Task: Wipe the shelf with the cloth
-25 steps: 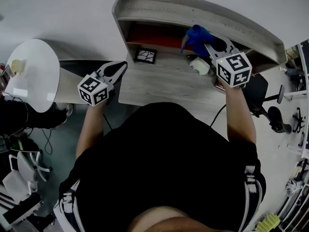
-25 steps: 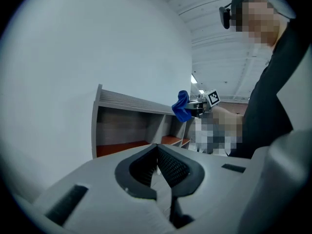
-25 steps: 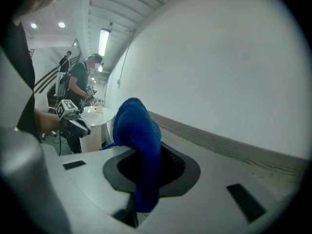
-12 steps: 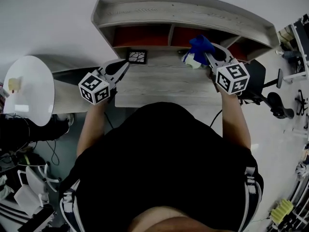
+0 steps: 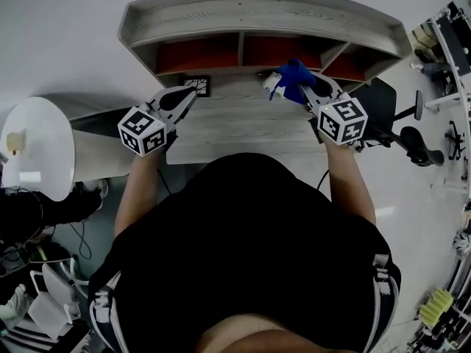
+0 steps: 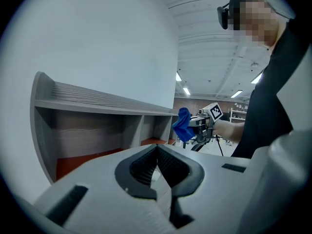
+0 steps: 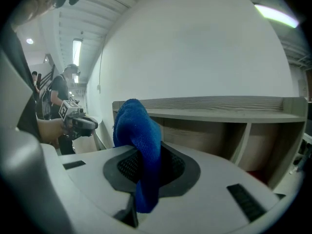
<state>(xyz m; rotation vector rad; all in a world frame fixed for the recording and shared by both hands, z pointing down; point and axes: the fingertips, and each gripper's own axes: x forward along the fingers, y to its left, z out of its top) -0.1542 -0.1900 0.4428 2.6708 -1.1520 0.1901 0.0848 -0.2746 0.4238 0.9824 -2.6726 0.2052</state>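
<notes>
Left hand-held gripper (image 5: 188, 95) over the grey worktop (image 5: 243, 127), jaws pressed together, right hand-held gripper (image 5: 300, 88) clamped on the blue cloth (image 5: 291, 78), cloth bunched just before the shelf (image 5: 257, 13), at its red-floored middle compartment (image 5: 276, 50), patterned square (image 5: 197, 85) beside the left compartment.

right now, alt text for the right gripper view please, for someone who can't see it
The right gripper has its jaws shut on a blue cloth, which sticks up between them. Beyond stands a grey wooden shelf with open compartments against a white wall; the left gripper shows at far left.
</notes>
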